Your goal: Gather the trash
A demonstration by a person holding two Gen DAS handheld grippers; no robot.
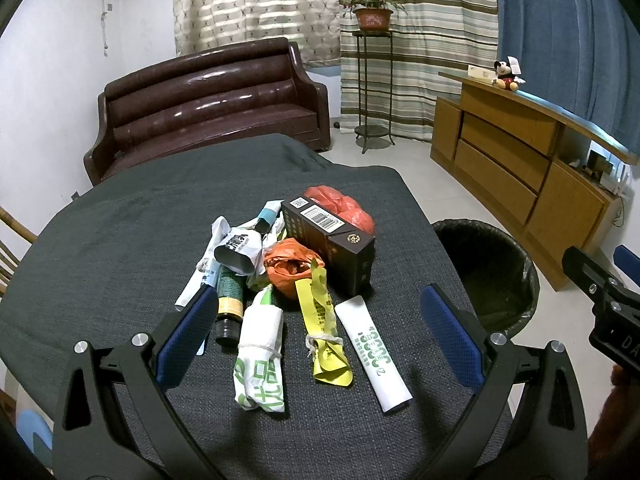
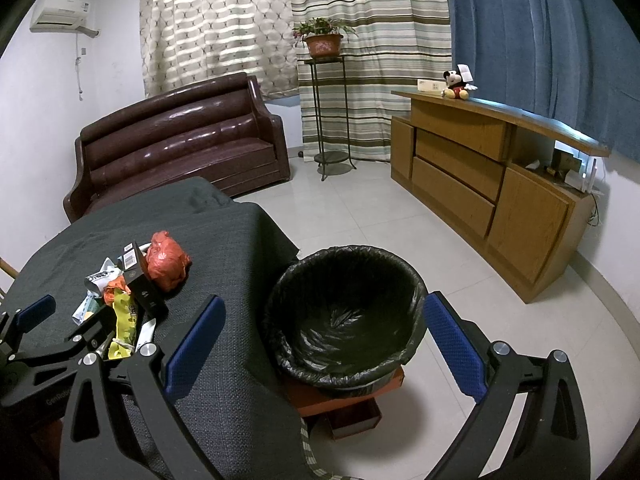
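Black-lined round trash bin sits on the floor just off the table's right edge, empty from what shows. Grey cloth-covered table carries the trash pile. Left gripper hangs spread wide and empty right over the pile; white-and-green knotted wrapper lies between its fingers, long axis along them. Right gripper, also wide open, points at the bin. Left is nearer.

Left wrist view looks down close over the trash pile ahead on the table. Right wrist view faces the bin just ahead; both share pile, bin, sofa
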